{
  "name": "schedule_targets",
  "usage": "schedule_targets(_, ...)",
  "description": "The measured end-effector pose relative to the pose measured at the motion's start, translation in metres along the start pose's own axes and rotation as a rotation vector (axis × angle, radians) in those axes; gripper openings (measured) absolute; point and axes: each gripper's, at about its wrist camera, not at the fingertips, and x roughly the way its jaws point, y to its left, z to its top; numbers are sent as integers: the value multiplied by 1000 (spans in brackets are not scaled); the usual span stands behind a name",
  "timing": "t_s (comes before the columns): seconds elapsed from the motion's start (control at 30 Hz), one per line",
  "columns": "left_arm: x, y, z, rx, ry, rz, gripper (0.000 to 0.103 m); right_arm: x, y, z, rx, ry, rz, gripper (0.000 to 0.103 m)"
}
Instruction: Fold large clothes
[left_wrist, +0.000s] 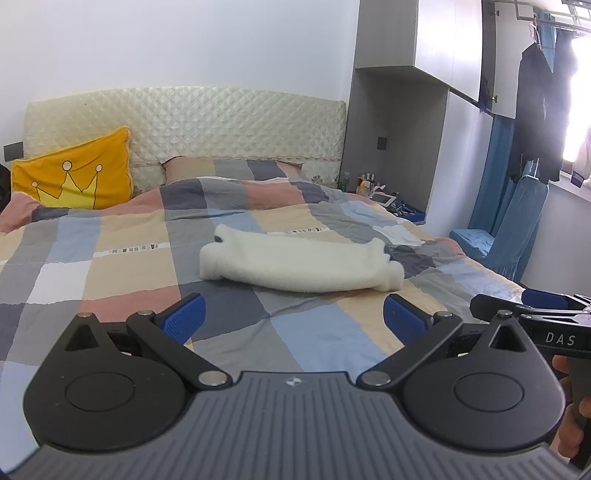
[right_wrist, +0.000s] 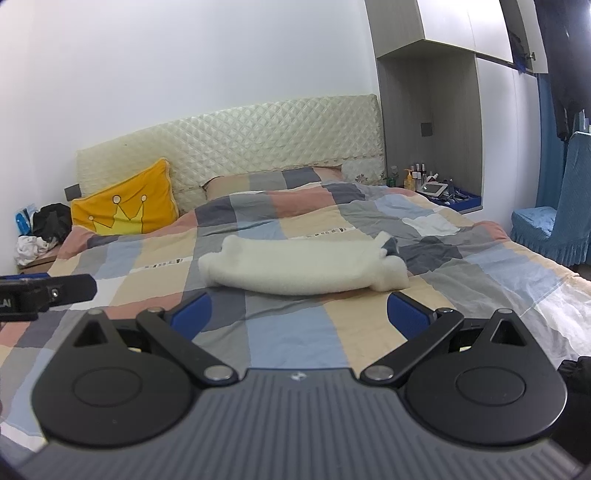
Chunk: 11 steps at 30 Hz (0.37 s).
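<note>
The left claw (left_wrist: 293, 320) is released, its two blue pads (left_wrist: 184, 321) spread wide with nothing between them. It hangs above the near part of the bed (left_wrist: 110, 266), apart from the cloth. The right claw (right_wrist: 300, 319) is released too, two blue pads (right_wrist: 194, 315) wide apart, empty, and also above the near part of the bed. The two claws sit side by side: the right one shows at the right edge of the left wrist view, with part of a hand (left_wrist: 570, 424) behind it, and the left one shows at the left edge of the right wrist view.

Just beyond both claws lies one white garment (left_wrist: 301, 264), fleecy and already folded into a long, low bundle. It rests on the checked quilt (left_wrist: 303, 332) near the middle of the bed. Its long axis runs left to right across the bed, crosswise to the claws. The left end is rounded; the right end is lumpier, with a small flap sticking up.

Farther off, one yellow cushion (left_wrist: 75, 177) with a crown drawing leans against the quilted headboard (left_wrist: 207, 122) on the left. One pillow (left_wrist: 192, 168) in the same check lies at the head. To the right stand one nightstand (right_wrist: 460, 201) with several small bottles, and one chair (right_wrist: 554, 221) in a blue cover. Dark clothes (left_wrist: 535, 114) hang by the window.
</note>
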Motion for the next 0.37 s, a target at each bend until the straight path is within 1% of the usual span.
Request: schedule_targets(0.37, -1, 1, 0, 0, 2, -1, 103, -1, 1, 0, 2, 3, -4, 103)
